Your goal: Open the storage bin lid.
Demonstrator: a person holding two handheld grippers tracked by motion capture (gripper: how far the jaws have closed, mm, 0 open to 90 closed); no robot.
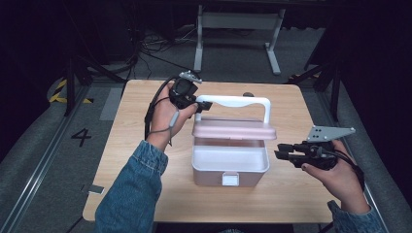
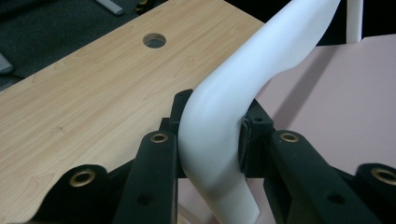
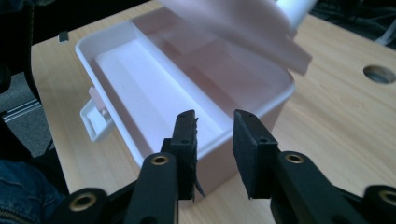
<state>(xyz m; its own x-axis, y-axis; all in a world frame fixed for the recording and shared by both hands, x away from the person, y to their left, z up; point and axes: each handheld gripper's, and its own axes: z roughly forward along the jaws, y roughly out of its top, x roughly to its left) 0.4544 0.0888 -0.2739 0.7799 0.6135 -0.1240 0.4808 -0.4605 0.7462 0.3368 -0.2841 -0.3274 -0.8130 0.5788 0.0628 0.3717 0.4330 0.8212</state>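
The left gripper (image 1: 203, 105) pinches the white handle (image 1: 238, 101), holding the pink lid (image 1: 234, 129) part-raised. If that pinch slips, the lid probably drops onto the box (image 1: 230, 167). The right gripper (image 1: 282, 151) is spread and empty beside the box.

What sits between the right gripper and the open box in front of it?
Nothing visible. The right gripper, jaws apart and holding nothing, faces the box wall across bare table. The left gripper grips the white handle, holding the lid raised.

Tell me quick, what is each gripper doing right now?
Left gripper: shut on the white handle of the pink box.
Right gripper: open, holding nothing, beside the box.
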